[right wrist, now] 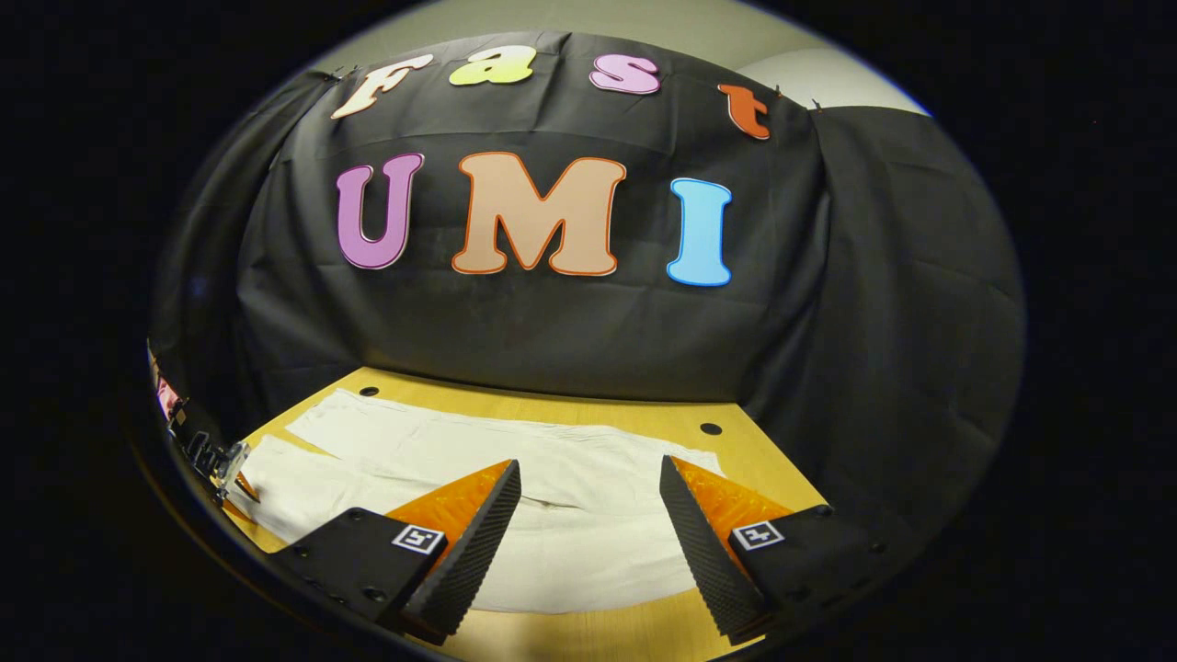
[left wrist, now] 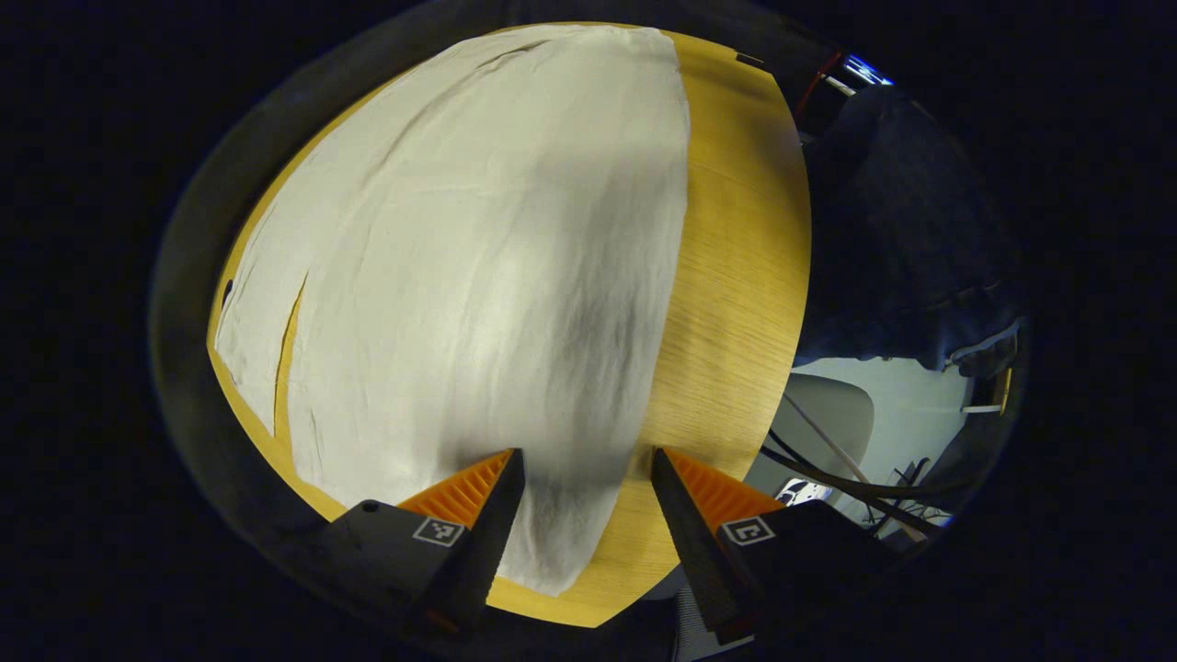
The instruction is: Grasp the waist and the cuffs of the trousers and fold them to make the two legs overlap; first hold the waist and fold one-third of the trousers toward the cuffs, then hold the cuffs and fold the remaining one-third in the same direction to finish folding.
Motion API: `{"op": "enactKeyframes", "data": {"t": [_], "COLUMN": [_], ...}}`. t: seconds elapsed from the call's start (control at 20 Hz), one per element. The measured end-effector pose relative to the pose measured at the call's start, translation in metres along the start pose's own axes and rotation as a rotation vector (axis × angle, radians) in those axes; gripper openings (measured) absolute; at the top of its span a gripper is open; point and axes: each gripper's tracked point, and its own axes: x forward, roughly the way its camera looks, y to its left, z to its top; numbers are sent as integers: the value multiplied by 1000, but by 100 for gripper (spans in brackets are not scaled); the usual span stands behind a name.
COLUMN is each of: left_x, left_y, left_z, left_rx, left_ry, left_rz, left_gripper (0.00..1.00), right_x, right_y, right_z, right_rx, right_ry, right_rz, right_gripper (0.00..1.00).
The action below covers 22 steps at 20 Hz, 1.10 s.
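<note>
White trousers [left wrist: 460, 276] lie spread flat on the wooden table [left wrist: 736, 276], their two legs side by side with a narrow slit between them at the left. My left gripper [left wrist: 586, 478] hovers open just above one end of the cloth, close to the table's near edge, with nothing between its fingers. In the right gripper view the trousers [right wrist: 478, 460] stretch across the table [right wrist: 588, 634] from left to right. My right gripper [right wrist: 588, 487] hangs open above their right end, holding nothing. The other gripper [right wrist: 216, 460] peeks in at the far left by the cloth's other end.
Black cloth [right wrist: 570, 322] walls the booth behind the table. Two round holes [right wrist: 710, 428] mark the tabletop near the back edge. Beyond the table's edge in the left gripper view are a pale chair [left wrist: 828, 414], cables and light floor.
</note>
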Motion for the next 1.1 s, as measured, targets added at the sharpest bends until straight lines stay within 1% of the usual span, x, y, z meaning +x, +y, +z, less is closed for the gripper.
{"op": "enactKeyframes", "data": {"t": [0.1, 0.2, 0.25, 0.4, 0.45, 0.5, 0.55, 0.6, 0.65, 0.7, 0.75, 0.8, 0.95, 1.1], "left_x": [1, 1, 0, 0, 0, 1, 2, 2, 1, 1, 1, 1, 2, 2], "left_y": [-3, -1, 2, 10, 11, 14, 16, 17, 20, 21, 22, 22, 22, 21], "left_z": [-2, -3, -2, -2, -2, -1, -1, 0, 0, 0, 0, 0, 2, 3], "left_rx": [9, 24, 26, 9, -1, -9, -13, -12, -12, -15, -16, -12, -2, -5], "left_ry": [25, 38, 42, 56, 59, 58, 57, 58, 60, 58, 52, 46, 40, 46], "left_rz": [-3, -2, -1, 4, 8, 13, 19, 23, 27, 31, 31, 29, 40, 62], "left_gripper": [85, 81, 78, 63, 54, 47, 32, 25, 15, 11, 3, 0, 0, 0], "right_x": [3, 5, 7, 9, 11, 12, 14, 15, 17, 18, 20, 20, 22, 25], "right_y": [3, 5, 5, 4, 5, 5, 5, 4, 4, 3, 4, 5, -5, -28], "right_z": [-2, -5, -7, -10, -13, -14, -17, -19, -23, -26, -30, -36, -60, -81], "right_rx": [-7, -18, -27, -52, -63, -76, -89, -101, -114, -127, -142, -161, -252, -371], "right_ry": [8, 17, 21, 34, 38, 46, 50, 57, 64, 73, 82, 98, 167, 241], "right_rz": [20, 42, 51, 82, 96, 113, 129, 144, 160, 178, 202, 230, 306, 370], "right_gripper": [97, 97, 98, 98, 98, 97, 98, 98, 98, 99, 98, 98, 98, 98]}}
